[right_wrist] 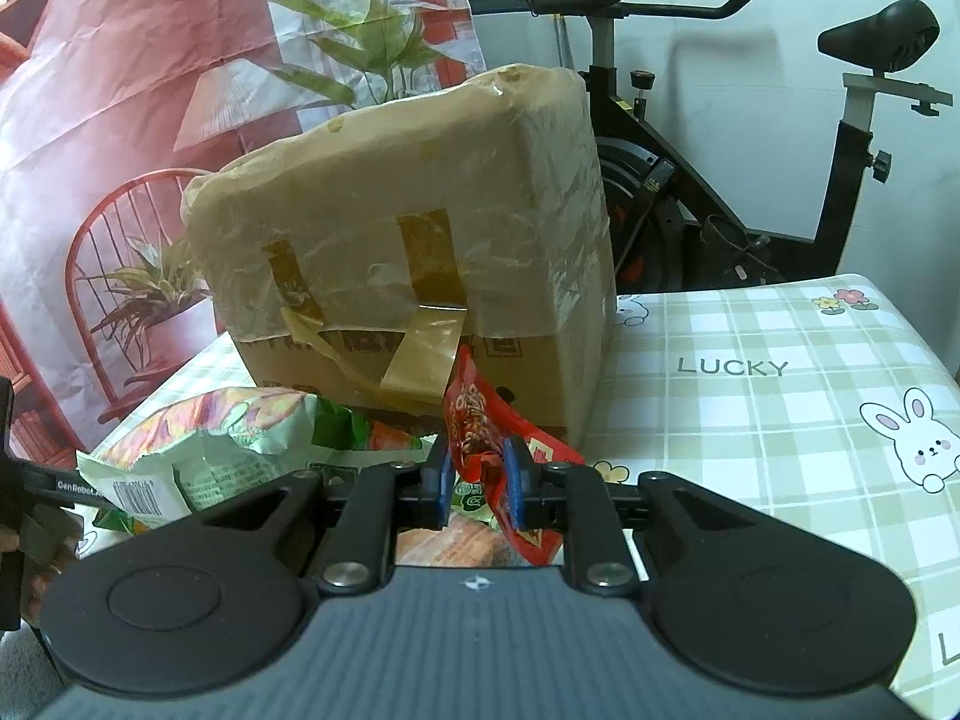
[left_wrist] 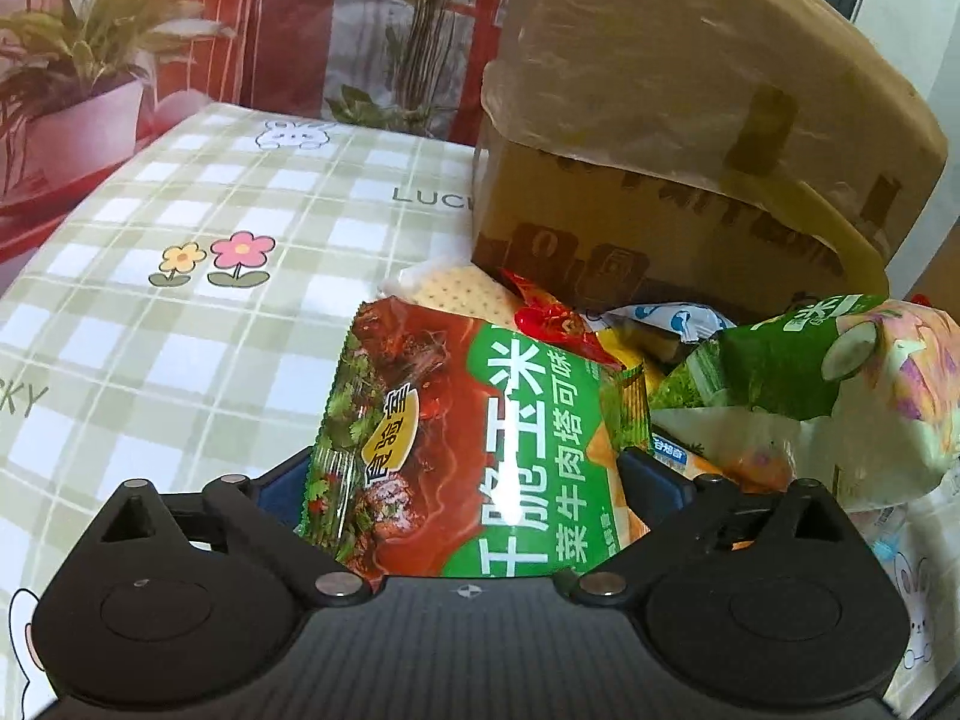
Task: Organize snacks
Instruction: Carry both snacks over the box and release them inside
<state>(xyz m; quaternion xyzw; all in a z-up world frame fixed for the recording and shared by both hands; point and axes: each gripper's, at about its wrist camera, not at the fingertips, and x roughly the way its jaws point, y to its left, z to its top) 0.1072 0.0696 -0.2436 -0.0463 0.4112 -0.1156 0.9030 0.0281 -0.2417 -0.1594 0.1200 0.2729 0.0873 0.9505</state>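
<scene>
My left gripper [left_wrist: 465, 468] is shut on a large red and green chip bag [left_wrist: 474, 450], which fills the gap between its blue pads. Behind it lies a pile of snacks: a cracker pack [left_wrist: 456, 291], a red packet [left_wrist: 546, 315] and a green and floral bag [left_wrist: 840, 372]. My right gripper [right_wrist: 478, 480] is shut on a small red snack packet [right_wrist: 486, 426], held upright just in front of the taped cardboard box [right_wrist: 420, 252]. The floral bag [right_wrist: 204, 444] lies to its left.
The table wears a green plaid cloth [left_wrist: 180, 312] with rabbits and flowers. The cardboard box [left_wrist: 690, 138] stands at the back of the table. An exercise bike [right_wrist: 720, 180] stands behind the table. A printed curtain [right_wrist: 120, 120] hangs at the left.
</scene>
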